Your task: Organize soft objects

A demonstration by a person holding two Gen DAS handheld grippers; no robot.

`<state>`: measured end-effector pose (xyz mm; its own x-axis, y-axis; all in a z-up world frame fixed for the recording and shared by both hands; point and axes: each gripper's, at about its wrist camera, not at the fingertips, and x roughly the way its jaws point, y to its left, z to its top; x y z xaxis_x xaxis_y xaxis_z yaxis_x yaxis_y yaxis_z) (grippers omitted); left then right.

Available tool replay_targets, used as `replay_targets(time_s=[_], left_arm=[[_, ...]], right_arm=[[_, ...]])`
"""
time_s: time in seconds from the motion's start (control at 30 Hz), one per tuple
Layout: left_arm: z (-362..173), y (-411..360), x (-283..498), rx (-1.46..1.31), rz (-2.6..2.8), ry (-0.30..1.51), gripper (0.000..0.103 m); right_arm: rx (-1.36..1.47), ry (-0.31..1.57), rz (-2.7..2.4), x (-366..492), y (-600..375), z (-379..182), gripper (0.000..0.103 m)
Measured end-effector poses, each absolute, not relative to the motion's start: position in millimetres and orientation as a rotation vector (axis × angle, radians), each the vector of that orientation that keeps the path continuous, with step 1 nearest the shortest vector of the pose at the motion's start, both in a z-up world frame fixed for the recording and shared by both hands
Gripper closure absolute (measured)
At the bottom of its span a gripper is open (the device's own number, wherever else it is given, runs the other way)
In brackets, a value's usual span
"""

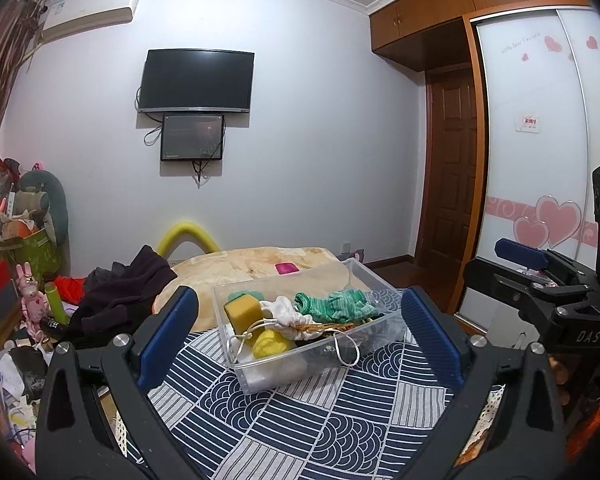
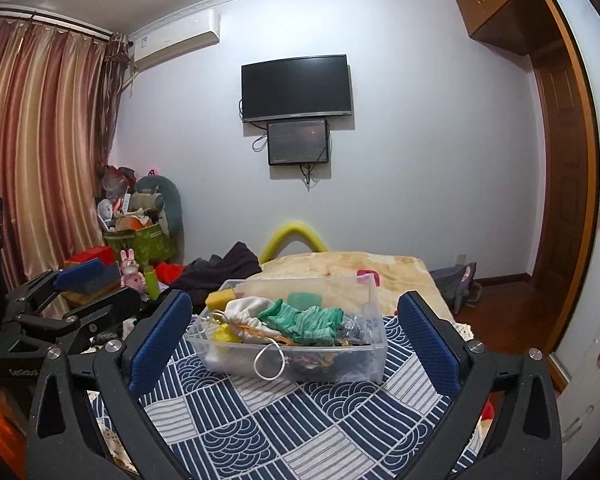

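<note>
Surface: a blue-and-white patterned cloth (image 1: 312,412) w/ wave and stripe blocks, flat and smooth, covering the near part of a bed. Past it, at 12 o'clock, a beige fleecy blanket (image 1: 260,264), soft and rumpled, w/ a small pink item (image 1: 287,268) on it. Dark clothes (image 1: 124,292) heaped at 10 o'clock in left wrist view. Room: pale wall w/ a black TV (image 2: 297,86) and a smaller screen (image 2: 298,142) right below it, AC unit (image 2: 176,42) top left, striped pinkish curtains (image 2: 40,140) at 9 o'clock, wood wardrobe w/ heart-print sliding door (image 1: 540,160) at 3 o'clock in left view.

Task items: clear plastic bin (image 1: 364,276), rectangular, hard and see-through, sits on the patterned cloth straight ahead of both cams. Inside: yellow sponge cube (image 1: 243,311), porous; green knit cloth (image 1: 332,306), ribbed and crumpled; white drawstring pouch (image 2: 246,308), soft, its cord looping over the near wall; a yellow fuzzy lump (image 1: 272,342) low in the bin.

Left gripper (image 1: 300,340): blue textured pads spread wide, nothing between them, bin framed in the gap but not touched. Right gripper (image 2: 296,344): same, spread wide, holding nothing, short of the bin.
</note>
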<state>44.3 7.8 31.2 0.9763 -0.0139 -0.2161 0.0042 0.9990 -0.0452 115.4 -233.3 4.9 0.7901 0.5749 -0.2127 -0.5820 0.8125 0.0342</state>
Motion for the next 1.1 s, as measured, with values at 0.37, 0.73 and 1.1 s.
replay_targets(time_s=[0.37,0.73,1.1], left_arm=[[33.3,7.1,40.9,-0.035,-0.007,0.214,0.000],[33.9,7.7,38.6,-0.045,-0.016,0.195,0.000],[33.6,4.3,38.5,-0.033,-0.029,0.205,0.000]], right_arm=[[-0.031,0.224,0.622,113.4,-235.4,4.3,0.000],[-0.029,0.220,0.628,109.9,-234.2,5.2,0.000],[-0.031,0.217,0.629,108.1,-233.6,6.9,0.000]])
